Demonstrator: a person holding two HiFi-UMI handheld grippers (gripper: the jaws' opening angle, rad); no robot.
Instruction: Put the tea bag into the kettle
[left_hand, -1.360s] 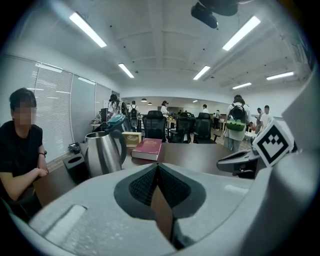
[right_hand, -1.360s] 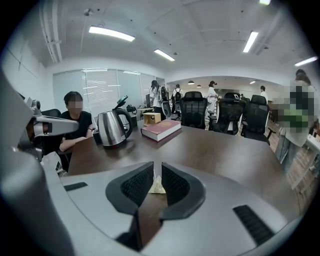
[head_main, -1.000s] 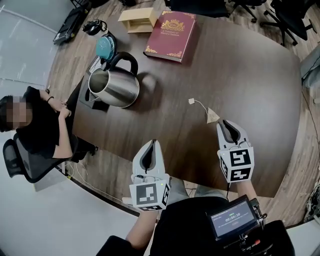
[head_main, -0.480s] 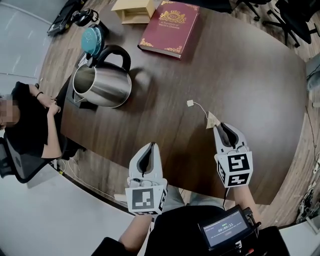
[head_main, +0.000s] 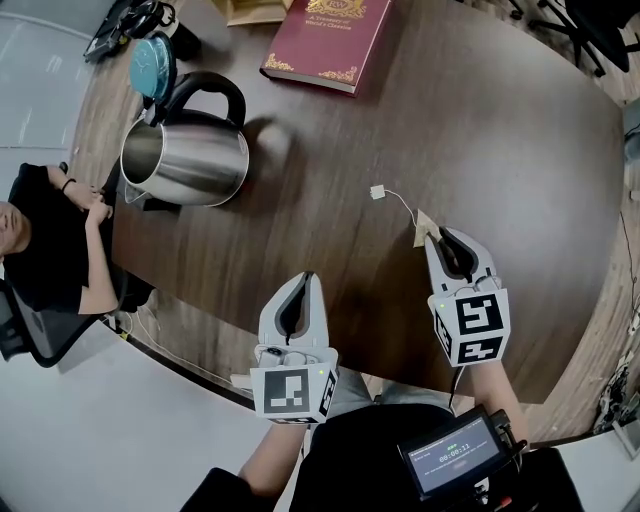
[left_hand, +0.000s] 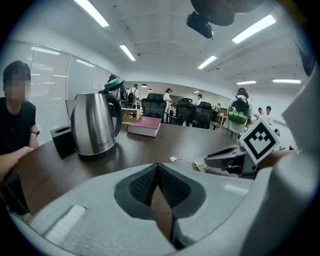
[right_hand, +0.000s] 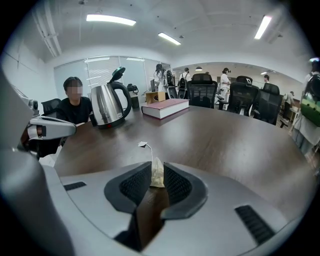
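Observation:
A small tan tea bag (head_main: 424, 226) lies on the dark wooden table (head_main: 520, 150), and its string runs to a white tag (head_main: 378, 192). My right gripper (head_main: 440, 236) is shut on the tea bag (right_hand: 156, 174), which stands pinched between the pads at the jaw tips. The steel kettle (head_main: 186, 152) stands at the far left of the table with its teal lid (head_main: 152, 66) flipped open. It also shows in the right gripper view (right_hand: 107, 107) and the left gripper view (left_hand: 94, 125). My left gripper (head_main: 302, 284) hovers near the table's front edge, shut and empty.
A red book (head_main: 327, 32) lies at the back of the table, beyond the kettle. A person in black (head_main: 48, 240) sits at the table's left end, close to the kettle. Office chairs (right_hand: 235, 95) and people stand in the far room.
My right gripper has slid forward onto the tea bag, which now sits between its jaw tips. The left gripper has stayed about where it was.

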